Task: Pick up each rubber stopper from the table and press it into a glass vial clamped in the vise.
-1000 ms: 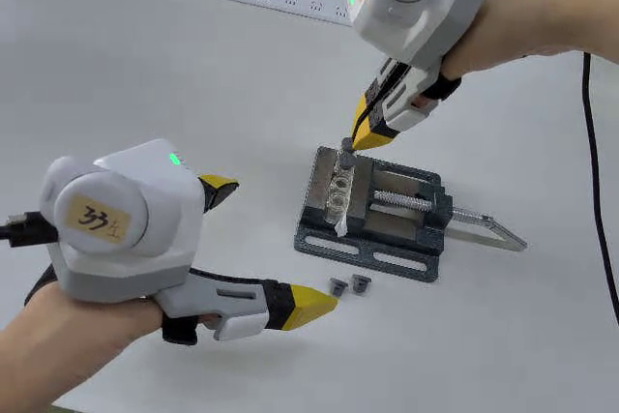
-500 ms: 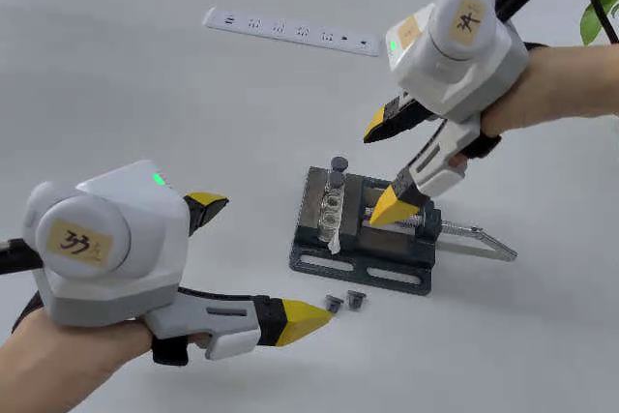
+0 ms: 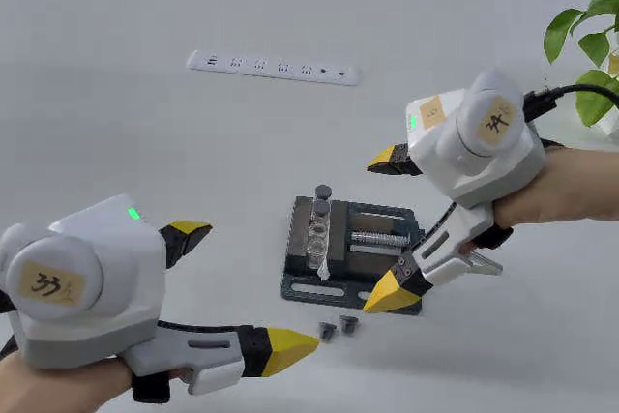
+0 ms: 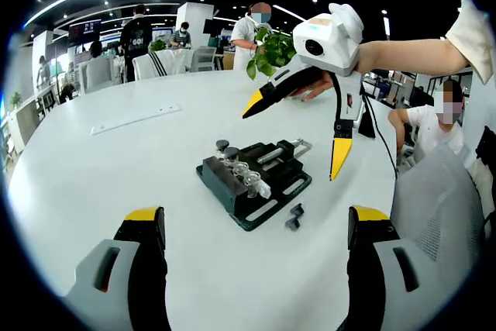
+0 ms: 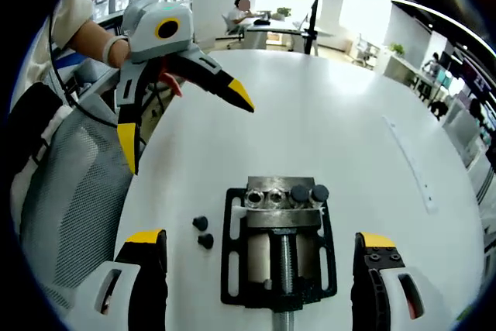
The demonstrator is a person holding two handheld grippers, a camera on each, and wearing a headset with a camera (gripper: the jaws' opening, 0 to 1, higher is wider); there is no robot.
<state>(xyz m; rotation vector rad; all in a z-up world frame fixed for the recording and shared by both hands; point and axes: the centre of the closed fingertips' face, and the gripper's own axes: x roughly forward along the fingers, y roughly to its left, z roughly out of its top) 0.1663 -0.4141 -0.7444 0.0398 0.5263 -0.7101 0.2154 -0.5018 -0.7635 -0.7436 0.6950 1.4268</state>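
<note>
White table [image 3: 145,142] is carrying the vise [image 3: 387,224] with the glass vials [image 3: 317,239] clamped in it; two loose rubber stoppers [image 3: 327,331] are lying just beside its near edge. Both the left gripper [image 3: 256,286] and the right gripper [image 3: 375,232] are hanging wide apart, carrying nothing; I'm guessing an off-centre pinch is sending those tiny stoppers skidding away.

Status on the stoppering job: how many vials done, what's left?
Done: two stoppered vials of the four clamped in the vise. In hand: nothing; left gripper and right gripper are both open and empty. Left: two open vials, and two loose stoppers on the table.
</note>
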